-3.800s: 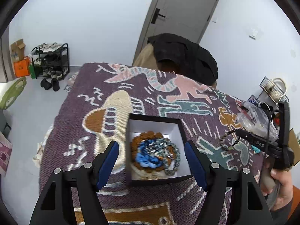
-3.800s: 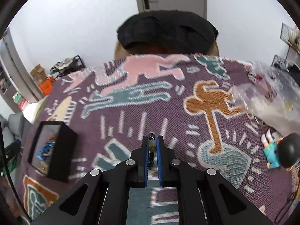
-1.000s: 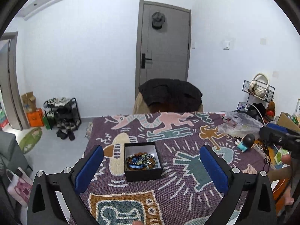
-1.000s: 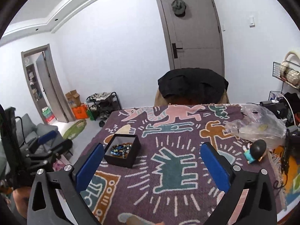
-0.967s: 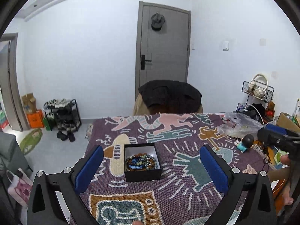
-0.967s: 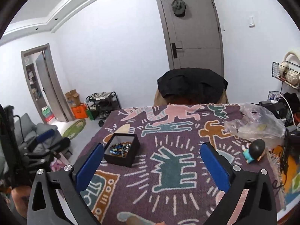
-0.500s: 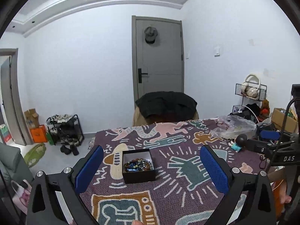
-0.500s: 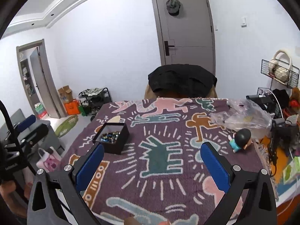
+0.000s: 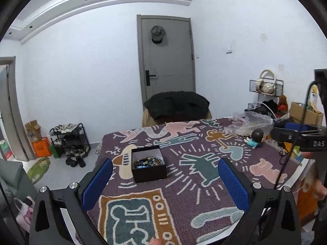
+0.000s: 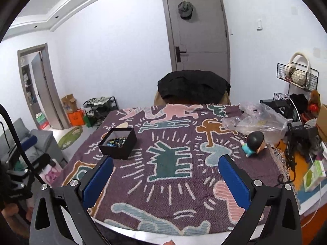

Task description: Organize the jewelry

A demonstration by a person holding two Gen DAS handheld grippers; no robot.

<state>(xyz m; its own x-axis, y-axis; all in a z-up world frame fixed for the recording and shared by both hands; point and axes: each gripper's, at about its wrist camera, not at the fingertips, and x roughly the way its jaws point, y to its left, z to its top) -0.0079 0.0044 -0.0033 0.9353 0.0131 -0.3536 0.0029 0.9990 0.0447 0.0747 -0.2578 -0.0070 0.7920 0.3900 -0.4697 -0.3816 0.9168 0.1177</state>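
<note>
A small black box (image 9: pixel 148 164) (image 10: pixel 118 143) holding a pile of beaded bracelets (image 9: pixel 148 160) (image 10: pixel 117 140) sits on the purple patterned cloth (image 9: pixel 184 175) (image 10: pixel 173 163) over the table, toward its left side. My left gripper (image 9: pixel 164 180) is held high and back from the near edge, wide open, with nothing between its blue pads. My right gripper (image 10: pixel 165 176) is likewise raised above the near edge, wide open and empty. It also shows in the left wrist view, at the right edge (image 9: pixel 300 137).
A crumpled clear plastic bag (image 10: pixel 257 120) and a small doll figure (image 10: pixel 253 143) lie at the table's right. A chair with a black jacket (image 10: pixel 193 87) stands behind the table. Wire racks and boxes (image 10: pixel 296 77) fill the right; a shoe rack (image 9: pixel 70 140) stands left.
Both grippers have pulled back and up from the table, so the box looks smaller and more of the room shows. Earlier the right gripper was shut on a bracelet; now it is open and empty.
</note>
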